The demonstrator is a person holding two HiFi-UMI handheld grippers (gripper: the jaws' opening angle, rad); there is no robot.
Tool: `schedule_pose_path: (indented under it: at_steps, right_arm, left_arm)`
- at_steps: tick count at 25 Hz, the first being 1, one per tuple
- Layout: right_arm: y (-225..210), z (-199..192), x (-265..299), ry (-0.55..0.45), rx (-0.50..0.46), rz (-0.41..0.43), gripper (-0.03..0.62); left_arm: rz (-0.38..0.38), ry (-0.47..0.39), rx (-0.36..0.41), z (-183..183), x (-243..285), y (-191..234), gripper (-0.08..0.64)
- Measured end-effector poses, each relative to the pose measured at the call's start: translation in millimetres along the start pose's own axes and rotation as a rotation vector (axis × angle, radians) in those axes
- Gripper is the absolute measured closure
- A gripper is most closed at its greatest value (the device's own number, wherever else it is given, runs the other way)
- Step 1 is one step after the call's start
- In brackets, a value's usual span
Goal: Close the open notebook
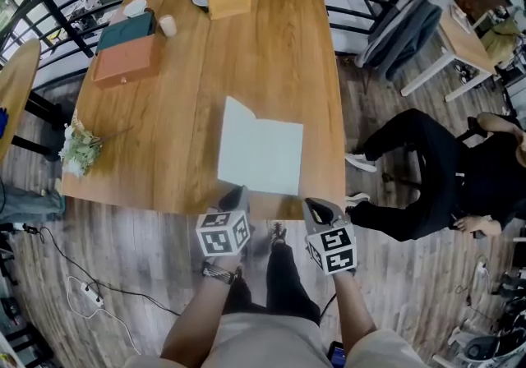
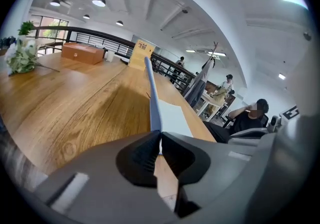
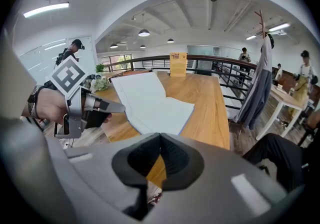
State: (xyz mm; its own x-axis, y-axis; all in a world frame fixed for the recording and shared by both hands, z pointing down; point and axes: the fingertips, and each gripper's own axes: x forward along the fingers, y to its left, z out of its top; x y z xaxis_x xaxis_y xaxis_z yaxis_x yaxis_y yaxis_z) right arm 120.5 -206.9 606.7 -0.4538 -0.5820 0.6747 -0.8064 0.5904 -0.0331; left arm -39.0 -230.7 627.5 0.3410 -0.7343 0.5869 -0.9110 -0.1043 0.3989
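**Left claw (image 2: 160, 135) pinches notebook's raised leaf at table's near edge**

The left claw is clamped on the near edge of the notebook's (image 1: 261, 153) left leaf, which stands almost on edge above the wooden table (image 1: 164, 112). The right claw (image 3: 160, 138) hovers just short of the table edge, jaws together on nothing. The notebook lies open near the person's side of the table, its spine and long axis running away from the person, slightly askew, with the right page flat. The closing likely goes best if the leaf swings in an arc about the spine towards the right page; the grip looks best kept light and let go only once the leaf is past upright, with the right claw free to steady the flat half
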Motion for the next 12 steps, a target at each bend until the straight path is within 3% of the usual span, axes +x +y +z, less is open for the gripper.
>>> schedule_pose_path:
  at_steps: [5,12]
  right_arm:
    - [-3,-4,-4,0.000,0.017,-0.010,0.590]
    - [-7,-6,-8,-0.008,0.032,-0.027,0.591]
  left_arm:
    - [0.013,0.013,0.160,1,2,-10,0.540]
    - [-0.047,0.022,0.208,-1,6,-28,0.531]
